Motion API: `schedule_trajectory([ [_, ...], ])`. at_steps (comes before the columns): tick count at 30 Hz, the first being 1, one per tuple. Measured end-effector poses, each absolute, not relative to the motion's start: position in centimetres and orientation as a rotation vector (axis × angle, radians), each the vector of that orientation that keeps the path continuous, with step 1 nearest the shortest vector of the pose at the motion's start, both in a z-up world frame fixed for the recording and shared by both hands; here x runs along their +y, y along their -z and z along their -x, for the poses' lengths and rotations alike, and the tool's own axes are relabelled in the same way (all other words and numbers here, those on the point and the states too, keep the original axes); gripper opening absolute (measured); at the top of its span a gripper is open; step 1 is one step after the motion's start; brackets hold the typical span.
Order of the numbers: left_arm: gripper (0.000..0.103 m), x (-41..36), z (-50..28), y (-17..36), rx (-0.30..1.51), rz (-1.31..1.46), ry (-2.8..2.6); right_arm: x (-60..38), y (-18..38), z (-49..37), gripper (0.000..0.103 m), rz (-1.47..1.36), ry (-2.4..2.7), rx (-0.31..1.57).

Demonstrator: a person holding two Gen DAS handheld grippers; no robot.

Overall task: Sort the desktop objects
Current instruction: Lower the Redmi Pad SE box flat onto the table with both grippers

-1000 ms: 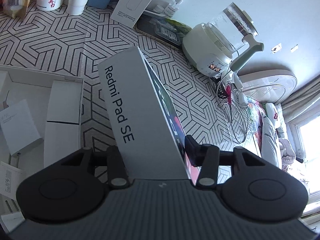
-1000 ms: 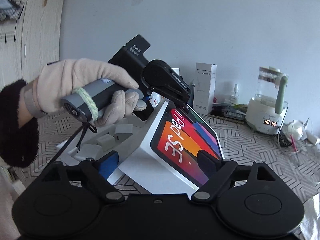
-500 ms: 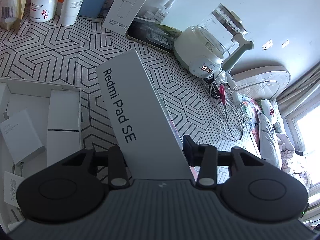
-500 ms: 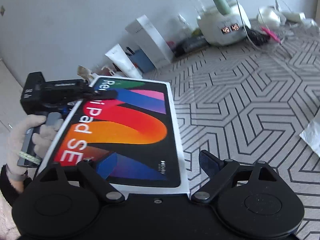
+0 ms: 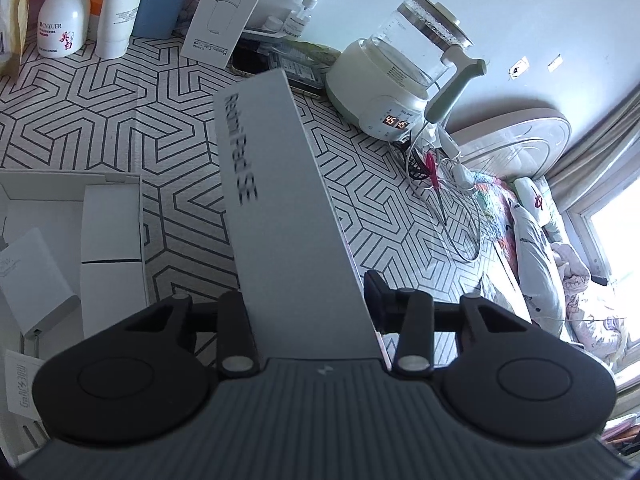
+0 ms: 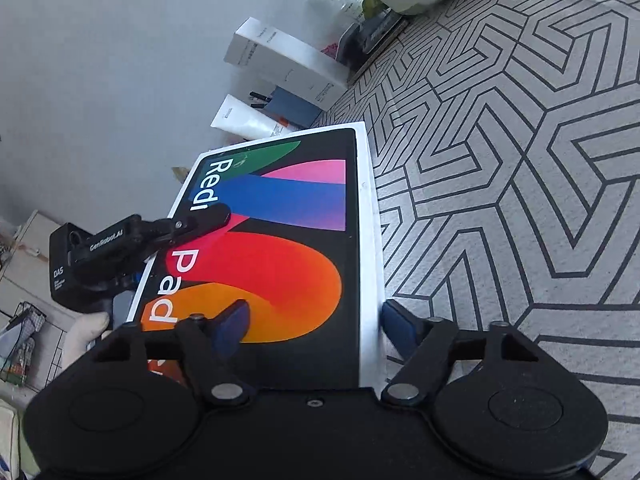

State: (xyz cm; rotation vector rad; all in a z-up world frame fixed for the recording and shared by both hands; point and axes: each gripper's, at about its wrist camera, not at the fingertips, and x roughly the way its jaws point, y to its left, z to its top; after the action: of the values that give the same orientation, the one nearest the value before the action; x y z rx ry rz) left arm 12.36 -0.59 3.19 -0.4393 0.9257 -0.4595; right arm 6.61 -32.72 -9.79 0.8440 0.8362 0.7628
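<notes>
The Redmi Pad SE box lid point(image 6: 280, 248) is in the air above the patterned table mat point(image 6: 520, 160), held from two sides. The left gripper point(image 5: 308, 300) is clamped on one long edge, and its finger point(image 6: 200, 220) presses on the printed face at about 9 o'clock in the right wrist view. The right gripper point(image 6: 314, 320) has one blue pad point(image 6: 232, 320) on the coloured face and the other beside the white edge at 3 o'clock; whether it really squeezes, I cannot tell. At 8 o'clock in the left view the open box tray point(image 5: 72, 184) lies with a white charger point(image 5: 36, 280) and inner cartons point(image 5: 112, 240). I judge the sorting is only partly done: the lid is not yet placed, and the bottles point(image 5: 64, 20) and kettle point(image 5: 404, 76) at 12 o'clock stand untouched.
</notes>
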Motion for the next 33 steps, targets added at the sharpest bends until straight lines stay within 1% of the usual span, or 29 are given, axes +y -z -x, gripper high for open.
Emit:
schedule_trajectory([
  [7,0.039,3.4,-9.5,-4.5,0.849,0.397,0.455,-29.0,9.0,-6.7,0.065,-0.815,-0.819,0.852],
  [9,0.039,5.1,-8.3,-4.6,0.823,0.426,0.425,-27.7,8.4,-6.8,0.065,-0.806,-0.838,0.851],
  [12,0.042,7.2,-6.6,-4.8,0.782,0.438,0.416,-25.6,7.5,-6.8,0.065,-0.775,-0.849,0.859],
  [14,0.042,8.4,-6.0,-4.8,0.768,0.442,0.399,-24.3,6.9,-6.8,0.065,-0.754,-0.856,0.863],
  [21,0.042,13.4,-5.6,-2.8,0.789,0.523,0.357,-20.7,5.5,-7.5,0.065,-0.693,-0.875,0.878],
  [23,0.044,14.8,-5.3,-1.6,0.807,0.609,0.333,-20.4,4.9,-6.8,0.065,-0.664,-0.868,0.857],
  [25,0.05,16.2,-4.8,0.0,0.817,0.731,0.333,-20.1,4.5,-6.0,0.065,-0.636,-0.86,0.83],
  [27,0.051,17.1,-4.4,1.1,0.827,0.767,0.328,-20.0,4.4,-5.0,0.065,-0.611,-0.849,0.798],
  [29,0.051,17.6,-4.3,2.1,0.832,0.769,0.319,-19.2,4.8,-4.8,0.065,-0.57,-0.817,0.806],
  [30,0.053,18.0,-4.3,2.6,0.836,0.79,0.305,-18.8,5.0,-4.8,0.065,-0.55,-0.8,0.811],
  [31,0.057,18.4,-4.1,3.1,0.834,0.808,0.276,-18.5,5.2,-4.7,0.065,-0.529,-0.783,0.816],
  [32,0.059,18.7,-4.0,3.1,0.822,0.795,0.23,-18.1,5.4,-4.6,0.067,-0.508,-0.767,0.821],
  [33,0.065,18.9,-3.8,2.9,0.808,0.749,0.172,-17.7,5.6,-4.6,0.068,-0.487,-0.75,0.826],
])
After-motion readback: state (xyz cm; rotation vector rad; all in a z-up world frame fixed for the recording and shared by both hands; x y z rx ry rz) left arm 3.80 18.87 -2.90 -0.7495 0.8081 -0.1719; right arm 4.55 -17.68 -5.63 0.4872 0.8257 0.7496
